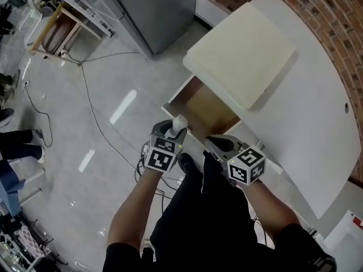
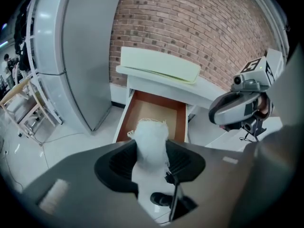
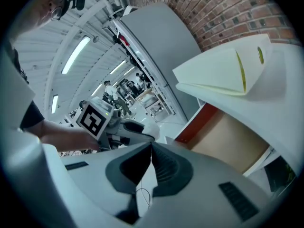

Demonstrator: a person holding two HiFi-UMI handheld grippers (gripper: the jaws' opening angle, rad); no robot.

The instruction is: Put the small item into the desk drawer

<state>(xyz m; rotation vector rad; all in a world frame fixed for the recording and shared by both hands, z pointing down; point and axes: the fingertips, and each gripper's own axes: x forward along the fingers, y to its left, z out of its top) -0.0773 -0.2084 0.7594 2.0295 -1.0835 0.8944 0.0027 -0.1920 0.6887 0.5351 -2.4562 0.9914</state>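
My left gripper is shut on the small item, a fluffy white lump that stands up between the pads. It hangs just in front of the open desk drawer, whose brown bottom shows bare. To the right, my right gripper is shut with nothing in it; its jaw tips meet in the right gripper view. That view also catches the left gripper with the white item, and the drawer beyond.
The white desk runs along a brick wall, and a cream slab lies on the desk above the drawer. A grey cabinet stands to the left. Cables trail over the glossy floor, where a wooden frame stands.
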